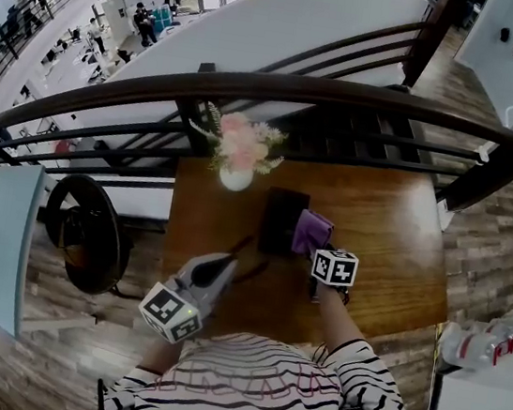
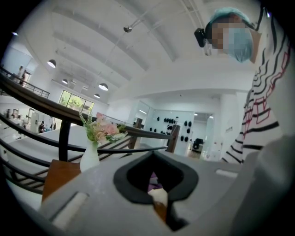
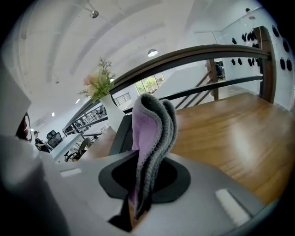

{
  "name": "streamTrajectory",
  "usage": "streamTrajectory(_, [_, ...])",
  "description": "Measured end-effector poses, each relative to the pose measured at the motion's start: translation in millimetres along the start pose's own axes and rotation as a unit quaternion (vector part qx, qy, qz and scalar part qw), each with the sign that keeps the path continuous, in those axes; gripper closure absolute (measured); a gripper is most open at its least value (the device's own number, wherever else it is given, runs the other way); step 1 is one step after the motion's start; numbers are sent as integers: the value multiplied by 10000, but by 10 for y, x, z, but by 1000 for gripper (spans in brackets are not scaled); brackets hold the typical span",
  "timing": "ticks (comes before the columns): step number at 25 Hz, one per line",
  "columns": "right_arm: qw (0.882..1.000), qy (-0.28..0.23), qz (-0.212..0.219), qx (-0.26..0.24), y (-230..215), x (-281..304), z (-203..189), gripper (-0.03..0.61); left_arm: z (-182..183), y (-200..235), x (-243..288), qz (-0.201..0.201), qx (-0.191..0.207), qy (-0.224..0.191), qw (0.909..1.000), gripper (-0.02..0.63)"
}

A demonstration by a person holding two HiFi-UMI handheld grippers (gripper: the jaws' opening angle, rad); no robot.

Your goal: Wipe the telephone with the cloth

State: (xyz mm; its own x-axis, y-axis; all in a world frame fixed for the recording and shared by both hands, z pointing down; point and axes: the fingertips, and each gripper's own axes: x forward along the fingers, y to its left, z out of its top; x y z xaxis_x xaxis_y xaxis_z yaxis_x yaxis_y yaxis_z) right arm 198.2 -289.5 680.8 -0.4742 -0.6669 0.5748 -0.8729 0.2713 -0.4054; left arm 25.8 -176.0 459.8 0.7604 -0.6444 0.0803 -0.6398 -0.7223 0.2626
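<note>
A black telephone (image 1: 283,220) sits in the middle of the wooden table (image 1: 394,238). My right gripper (image 1: 313,247) is shut on a folded purple and grey cloth (image 1: 313,233), which lies against the telephone's right side. In the right gripper view the cloth (image 3: 154,133) stands up out of the right gripper (image 3: 138,198), with the telephone's dark edge (image 3: 123,133) just behind it. My left gripper (image 1: 247,244) is near the telephone's front left corner, its dark fingers together in a thin line. Nothing shows held in the left gripper (image 2: 159,203).
A white vase of pink flowers (image 1: 236,177) stands at the table's far edge, just left of the telephone. A dark curved railing (image 1: 347,98) runs behind the table. A black round chair (image 1: 87,228) is on the floor to the left.
</note>
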Motion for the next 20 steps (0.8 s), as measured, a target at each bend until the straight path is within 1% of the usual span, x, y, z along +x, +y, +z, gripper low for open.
streamTrajectory(3, [9997, -114, 188, -65, 222, -10, 42, 529, 12, 51, -59, 74, -32, -12, 10000, 612])
streamTrajectory(6, [9983, -165, 534, -177, 558, 34, 34, 529, 17, 91, -119, 121, -16, -26, 9999, 612])
streamTrajectory(9, [9957, -108, 880, -262, 912, 112, -36, 529, 36, 117, -191, 176, -35, -53, 9998, 612])
streamTrajectory(12, [9934, 43, 1094, -328, 1169, 233, -162, 528, 50, 153, -269, 233, -33, -65, 9997, 612])
streamTrajectory(16, [9917, 334, 1166, -425, 1323, 393, -360, 529, 52, 196, -347, 299, -19, -54, 9995, 612])
streamTrajectory(20, [9927, 527, 981, -472, 1256, 482, -498, 529, 54, 225, -389, 296, -44, -33, 9995, 612])
